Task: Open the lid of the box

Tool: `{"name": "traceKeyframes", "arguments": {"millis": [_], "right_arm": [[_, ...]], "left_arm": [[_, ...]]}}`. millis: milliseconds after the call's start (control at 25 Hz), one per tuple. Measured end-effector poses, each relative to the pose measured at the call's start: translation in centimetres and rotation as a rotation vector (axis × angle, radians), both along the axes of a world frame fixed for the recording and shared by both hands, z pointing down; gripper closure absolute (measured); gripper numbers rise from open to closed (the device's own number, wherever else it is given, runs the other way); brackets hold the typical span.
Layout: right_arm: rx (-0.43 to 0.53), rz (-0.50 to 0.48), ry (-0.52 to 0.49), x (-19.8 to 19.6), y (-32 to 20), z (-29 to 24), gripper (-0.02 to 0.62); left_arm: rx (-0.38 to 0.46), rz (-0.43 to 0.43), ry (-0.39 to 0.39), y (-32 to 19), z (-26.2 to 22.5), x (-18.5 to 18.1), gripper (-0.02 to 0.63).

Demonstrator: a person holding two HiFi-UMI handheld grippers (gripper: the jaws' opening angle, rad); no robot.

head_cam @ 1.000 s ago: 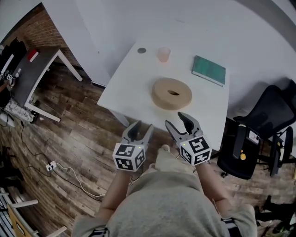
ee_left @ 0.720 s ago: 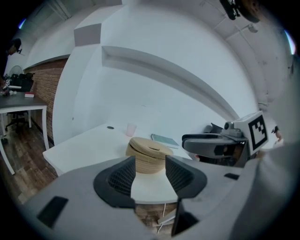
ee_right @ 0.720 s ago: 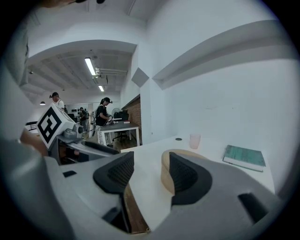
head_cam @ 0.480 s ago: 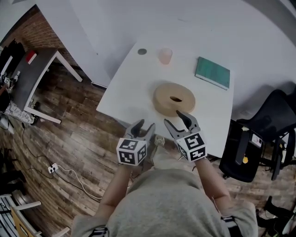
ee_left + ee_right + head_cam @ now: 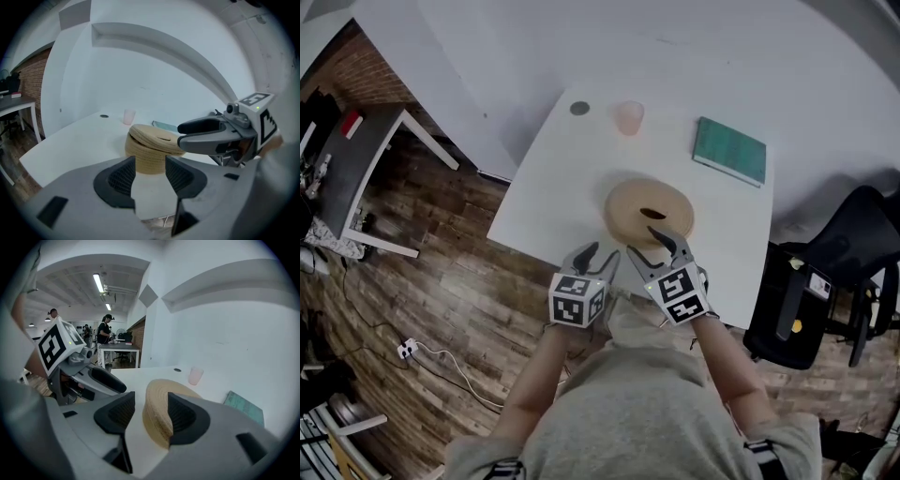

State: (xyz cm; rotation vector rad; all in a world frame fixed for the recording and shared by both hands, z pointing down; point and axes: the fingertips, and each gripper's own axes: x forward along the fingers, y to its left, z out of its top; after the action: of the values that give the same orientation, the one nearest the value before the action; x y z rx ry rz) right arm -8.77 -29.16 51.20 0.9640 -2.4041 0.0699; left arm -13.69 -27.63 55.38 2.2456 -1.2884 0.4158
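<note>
A round tan woven box (image 5: 649, 211) with a slotted lid sits on the white table (image 5: 546, 192). The lid looks tilted, raised at the left, in the left gripper view (image 5: 154, 140). My left gripper (image 5: 596, 259) hovers open over the table's near edge, short of the box, nothing between its fingers (image 5: 150, 168). My right gripper (image 5: 662, 246) is open with its tips at the box's near rim. Its jaws have just been closing a little, and the pads do not press on anything. The box (image 5: 157, 414) shows ahead in the gap of my right gripper (image 5: 151, 404).
At the table's far side stand a pink cup (image 5: 629, 117), a small dark disc (image 5: 579, 108) and a green book (image 5: 729, 151). A black chair (image 5: 853, 246) stands to the right, a dark desk (image 5: 358, 155) to the left. People stand far off in the right gripper view.
Both grippers have moved forward and down from in front of the table to its near edge. The right one now reaches the box's near rim.
</note>
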Motion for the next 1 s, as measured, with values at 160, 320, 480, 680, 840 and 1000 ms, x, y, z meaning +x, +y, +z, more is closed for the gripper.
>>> {"name": "traceKeyframes", "arguments": {"millis": [160,320,480,680,840,1000], "right_arm": [[0.026,-0.049,0.094,-0.1,-0.8,0.9,0.379],[0.032,-0.090,0.148,-0.3,-1.3,1.9,0.390],[0.040,-0.130,0.201,-0.6,-1.9,2.8,0.413],[0.052,-0.186,0.258,-1.0,-2.2,3.6,0.446],[0.068,-0.225,0.306,-1.2,-2.2,4.2,0.466],[0.073,-0.236,0.320,-1.2,-2.2,4.4,0.472]], "left_arm": [[-0.019,0.015,-0.014,-1.2,1.3,0.8,0.431],[-0.041,0.029,-0.036,-2.2,2.7,1.4,0.431],[-0.064,0.043,-0.058,-3.0,3.9,1.7,0.431],[-0.089,0.058,-0.087,-3.9,5.3,2.1,0.431],[-0.114,0.063,-0.107,-4.4,6.4,2.2,0.433],[-0.120,0.079,-0.124,-4.6,7.2,2.6,0.433]]}}
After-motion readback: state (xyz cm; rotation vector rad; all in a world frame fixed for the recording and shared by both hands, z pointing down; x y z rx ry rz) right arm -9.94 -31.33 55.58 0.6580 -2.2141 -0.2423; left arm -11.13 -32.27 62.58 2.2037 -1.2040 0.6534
